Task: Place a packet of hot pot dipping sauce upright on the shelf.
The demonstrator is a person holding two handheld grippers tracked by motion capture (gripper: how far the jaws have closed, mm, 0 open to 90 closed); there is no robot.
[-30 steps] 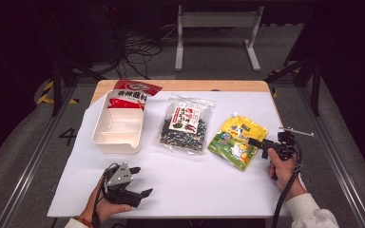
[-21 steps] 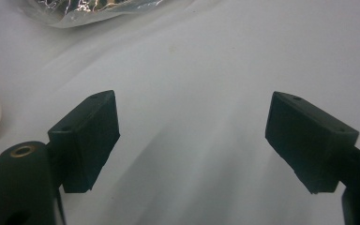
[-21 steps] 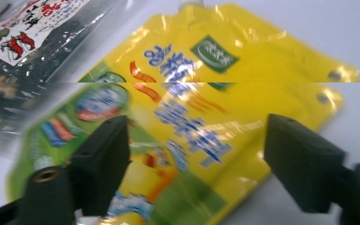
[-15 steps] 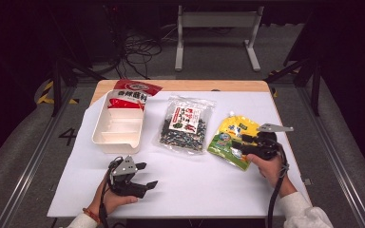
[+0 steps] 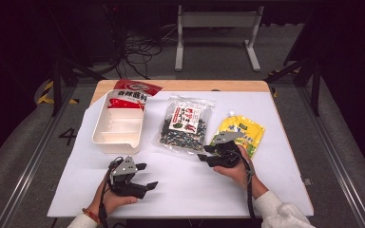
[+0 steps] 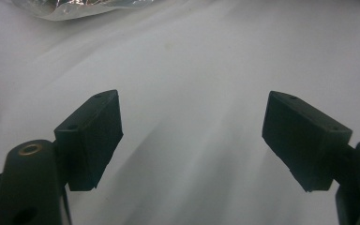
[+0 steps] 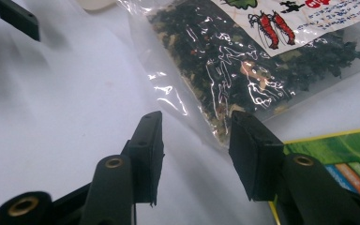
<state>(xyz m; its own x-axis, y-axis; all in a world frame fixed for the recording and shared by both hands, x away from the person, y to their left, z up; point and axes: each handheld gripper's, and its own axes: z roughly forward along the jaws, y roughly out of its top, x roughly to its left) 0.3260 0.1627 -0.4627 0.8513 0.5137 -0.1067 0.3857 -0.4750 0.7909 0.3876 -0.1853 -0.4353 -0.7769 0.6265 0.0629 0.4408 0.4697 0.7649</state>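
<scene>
— Item: clear seaweed bag (image 5: 184, 127), table centre, between white tray (image 5: 118, 128) and yellow pouch (image 5: 240, 133)?

— Light, crinkly, slippery film. Right gripper (image 7: 194, 136), jaws just narrowing, unclenched at its near corner seam; best hold there. Left gripper (image 6: 192, 131) spread, empty.

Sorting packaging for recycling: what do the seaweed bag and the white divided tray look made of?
Seaweed bag: thin clear plastic film, glossy; it crinkles and throws glare, with a paper-like printed label. White divided tray: probably rigid moulded plastic, smooth, matte.
</scene>
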